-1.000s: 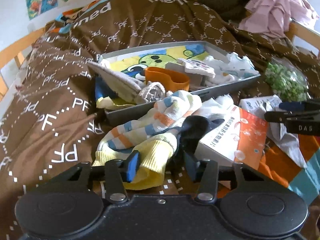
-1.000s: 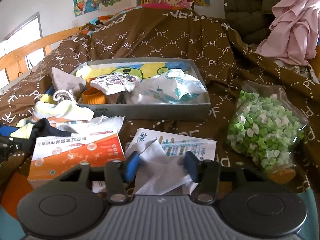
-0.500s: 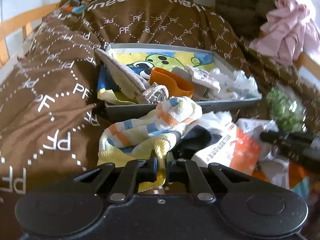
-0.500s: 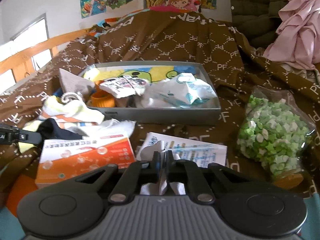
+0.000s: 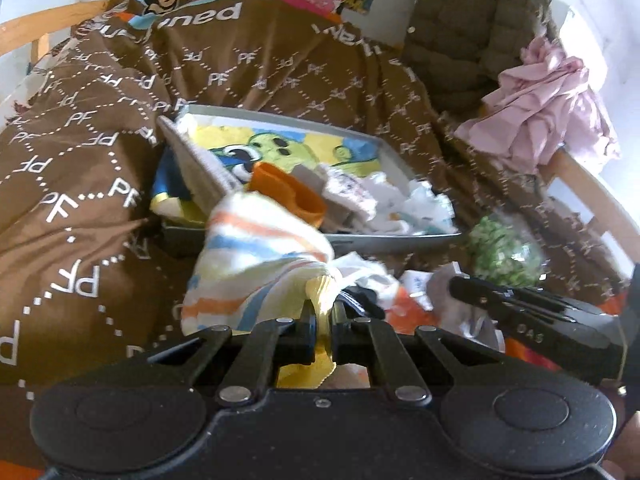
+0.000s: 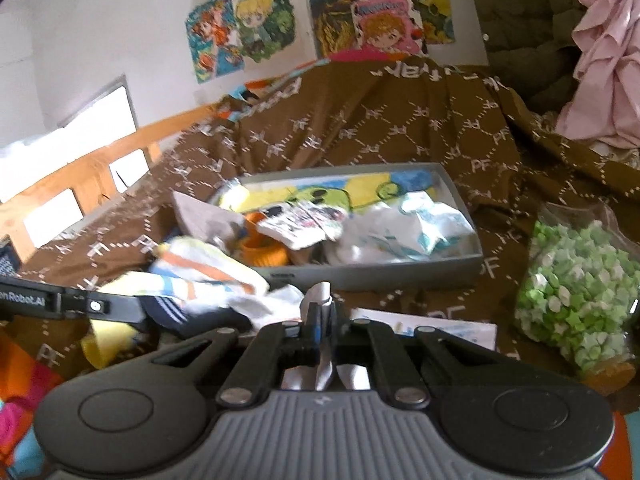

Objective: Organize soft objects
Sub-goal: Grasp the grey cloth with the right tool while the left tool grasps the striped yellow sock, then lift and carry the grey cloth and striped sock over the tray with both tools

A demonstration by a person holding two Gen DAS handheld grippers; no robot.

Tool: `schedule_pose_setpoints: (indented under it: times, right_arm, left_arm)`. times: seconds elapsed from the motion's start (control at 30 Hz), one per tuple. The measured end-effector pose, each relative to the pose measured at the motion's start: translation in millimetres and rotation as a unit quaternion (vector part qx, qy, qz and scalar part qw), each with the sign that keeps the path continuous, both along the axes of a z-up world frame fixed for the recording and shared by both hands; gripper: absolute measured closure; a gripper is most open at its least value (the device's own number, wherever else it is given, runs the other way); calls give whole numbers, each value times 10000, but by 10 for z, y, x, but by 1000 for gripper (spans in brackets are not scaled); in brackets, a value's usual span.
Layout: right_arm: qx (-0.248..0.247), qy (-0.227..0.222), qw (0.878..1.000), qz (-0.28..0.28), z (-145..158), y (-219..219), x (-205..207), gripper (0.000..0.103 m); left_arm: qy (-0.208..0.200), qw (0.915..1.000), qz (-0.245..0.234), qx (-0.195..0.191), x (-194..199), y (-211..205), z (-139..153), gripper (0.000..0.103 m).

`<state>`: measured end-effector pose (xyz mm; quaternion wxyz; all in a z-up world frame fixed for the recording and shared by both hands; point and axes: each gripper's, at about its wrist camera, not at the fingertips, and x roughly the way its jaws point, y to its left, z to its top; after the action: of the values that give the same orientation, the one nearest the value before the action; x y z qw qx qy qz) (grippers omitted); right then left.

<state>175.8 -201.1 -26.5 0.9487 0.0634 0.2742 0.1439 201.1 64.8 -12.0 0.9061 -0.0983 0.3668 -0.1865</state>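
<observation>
While both claws are clamped, watch the loads: your left claw [image 5: 323, 320] pinches the yellow cuff of the striped sock [image 5: 256, 248], lower centre of frame, and your right claw [image 6: 323, 320] holds a thin white tissue [image 6: 320, 292] by its edge. Risk: sock's bulk hangs free w/ a dark sock [image 6: 176, 314] tucked under it, so it may drag that along; tissue could tear or slip out. Grey tray [image 6: 380, 270], mid-frame on the brown bed cover [image 5: 80, 140], is already crowded, esp. the orange cup [image 5: 292, 192]. Bag of green stars [image 6: 576, 284] sits right of it, leaflet [image 6: 444, 326] just ahead.
</observation>
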Motion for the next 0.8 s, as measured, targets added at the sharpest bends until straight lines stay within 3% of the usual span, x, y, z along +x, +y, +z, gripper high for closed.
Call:
schedule_pose_setpoints:
  times: [0.3,0.6,0.8]
  right_arm:
    - [332,-108,9992,185,91,22,-50,98]
    - [299,-152,9992,235,97,58,-67,98]
    - [295,-178,9991,257,107,71,-86,98]
  left_arm:
    - [-306,9974,-576,-313,-151,-113,124,97]
    - [-277,9981,-505,203,-146,-178,54,97]
    - [-417,9977,-329,423,-156,-172,66,82]
